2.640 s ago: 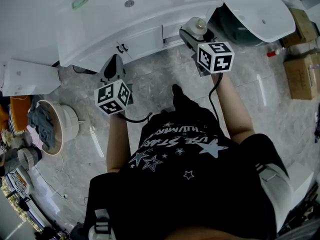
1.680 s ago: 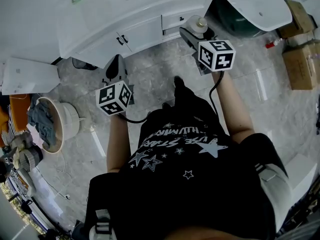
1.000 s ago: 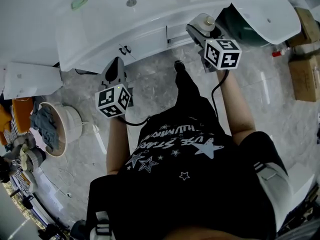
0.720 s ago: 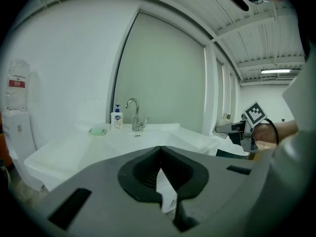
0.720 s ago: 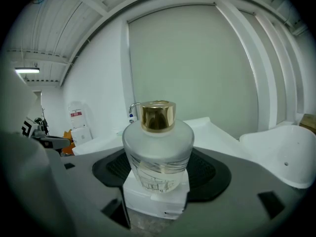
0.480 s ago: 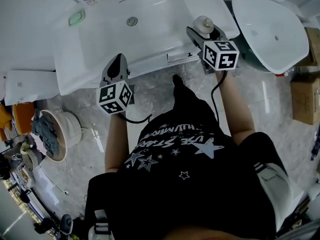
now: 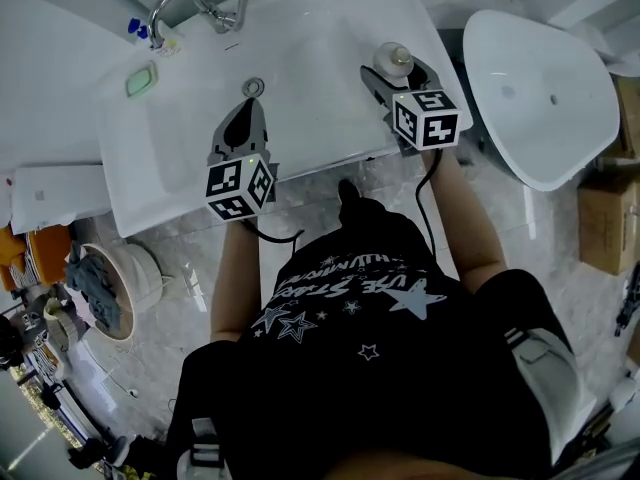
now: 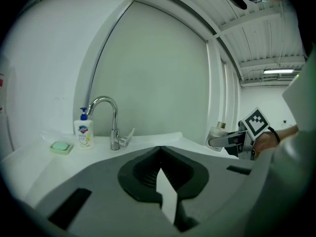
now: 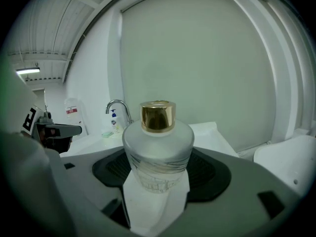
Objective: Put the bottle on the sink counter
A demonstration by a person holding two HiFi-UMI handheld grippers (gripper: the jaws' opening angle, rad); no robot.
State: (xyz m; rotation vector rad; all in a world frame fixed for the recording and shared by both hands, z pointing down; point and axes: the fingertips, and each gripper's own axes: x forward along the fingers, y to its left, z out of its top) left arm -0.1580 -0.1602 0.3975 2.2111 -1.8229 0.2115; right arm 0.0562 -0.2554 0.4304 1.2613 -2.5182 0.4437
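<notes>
1. Right tool (image 7: 395, 73) is clamped on the bottle (image 9: 158, 149), held over the tabletop (image 7: 405, 13) right of the sink basin (image 7: 200, 118).
2. Left tool (image 7: 248, 118) is closed and empty, over the basin.
3. Remaining, likely: lower the bottle, then release.

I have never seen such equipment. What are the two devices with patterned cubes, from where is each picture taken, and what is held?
A person at a sink counter holds a two-jaw gripper in each hand; the cubes are parts of them. The head view looks down from a camera on the person's head. The gripper views come from cameras riding on each gripper, looking along its jaws. The right gripper is shut on a frosted bottle with a gold cap, over the counter's right end. The left gripper is shut and empty. On the counter are a faucet, a soap dispenser and a green soap dish.
</notes>
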